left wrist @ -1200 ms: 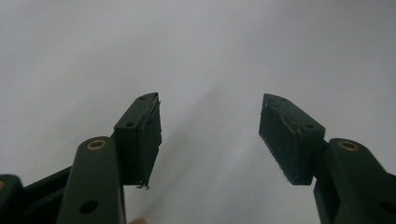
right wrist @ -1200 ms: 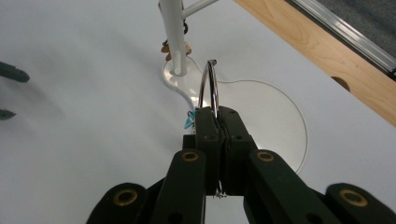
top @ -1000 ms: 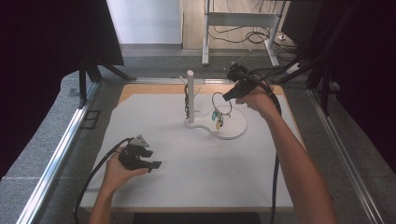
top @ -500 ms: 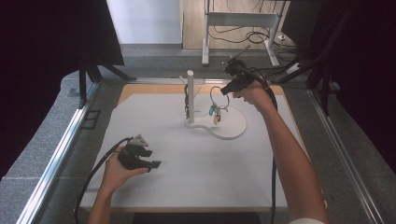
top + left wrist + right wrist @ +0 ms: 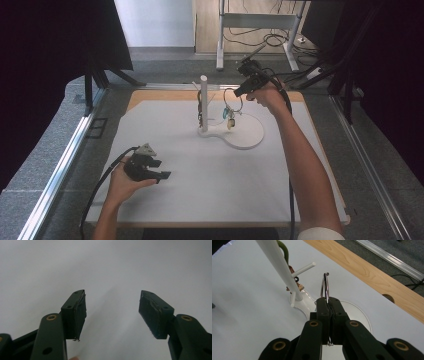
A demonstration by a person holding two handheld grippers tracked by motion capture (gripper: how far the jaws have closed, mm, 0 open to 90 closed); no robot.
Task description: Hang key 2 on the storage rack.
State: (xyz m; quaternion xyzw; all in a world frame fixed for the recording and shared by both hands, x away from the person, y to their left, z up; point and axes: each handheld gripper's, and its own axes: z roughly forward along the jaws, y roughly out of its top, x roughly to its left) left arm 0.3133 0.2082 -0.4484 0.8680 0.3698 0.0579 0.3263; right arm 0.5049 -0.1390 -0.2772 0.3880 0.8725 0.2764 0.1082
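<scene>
Pinching a key ring (image 5: 325,287) edge-on, the right gripper (image 5: 329,301) is holding it just right of the stand's peg (image 5: 303,269); left gripper (image 5: 112,312) is idling, jaws spread.

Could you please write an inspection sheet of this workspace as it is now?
Surface: white mat on a wooden table.
Job's things: metal ring with small charms; white peg stand on its base.
Clutter: nothing seen.
Grippers: right hand-held gripper shut on the ring beside the stand; left hand-held gripper open, empty, low over the mat.
Cables: one trails from each gripper.
Surroundings: black curtains, metal rails, desk legs with floor cables.
</scene>
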